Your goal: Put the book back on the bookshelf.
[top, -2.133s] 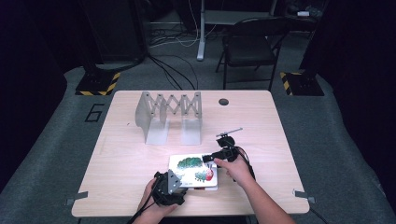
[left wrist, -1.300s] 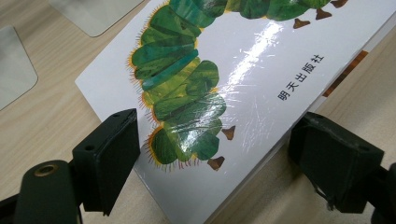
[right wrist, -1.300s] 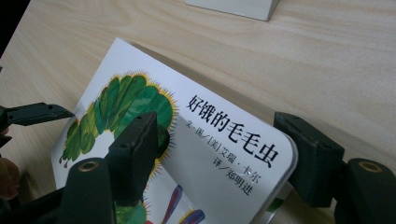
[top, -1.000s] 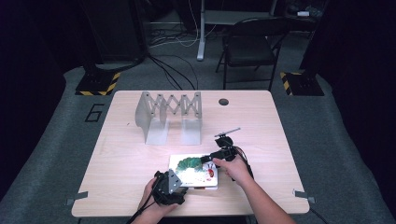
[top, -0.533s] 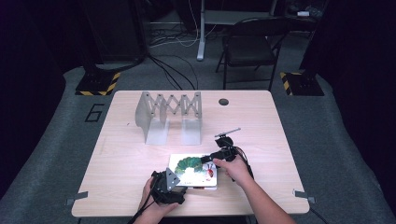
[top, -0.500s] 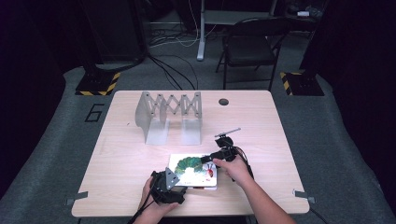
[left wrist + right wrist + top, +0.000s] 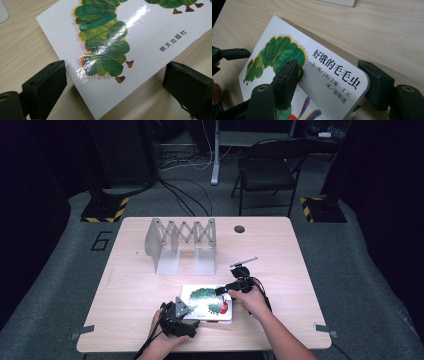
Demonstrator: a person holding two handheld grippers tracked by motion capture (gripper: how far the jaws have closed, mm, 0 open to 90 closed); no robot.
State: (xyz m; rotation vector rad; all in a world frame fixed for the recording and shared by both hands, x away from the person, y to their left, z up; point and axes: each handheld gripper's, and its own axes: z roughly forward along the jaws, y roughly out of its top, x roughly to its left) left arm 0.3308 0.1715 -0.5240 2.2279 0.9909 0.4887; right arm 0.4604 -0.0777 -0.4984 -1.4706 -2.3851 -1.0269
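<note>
Since the earlier frames the left gripper (image 7: 186,309) has crept a little closer to the picture book's near-left corner, while the right gripper (image 7: 221,291) has kept its place at the book's far-right corner. That picture book (image 7: 207,302) lies flat on the wooden table (image 7: 130,285), close to the near edge and a little right of its middle, its glossy white cover showing a green caterpillar and Chinese lettering.

In the left gripper view the jaws stand spread wide, one on each side of the book's (image 7: 130,37) corner, low over the table and not pinching it. In the right gripper view the jaws are likewise spread: one jaw sits above the cover (image 7: 312,75) by the caterpillar's back, the other beyond the rounded corner over bare wood. Whether either jaw touches the cover cannot be told.

Toward the far edge, left of the middle, stands a grey folding rack (image 7: 181,245). A dark round hole (image 7: 239,229) marks the table near the far edge, and a thin pen-like stick (image 7: 243,262) lies just beyond the right gripper.
</note>
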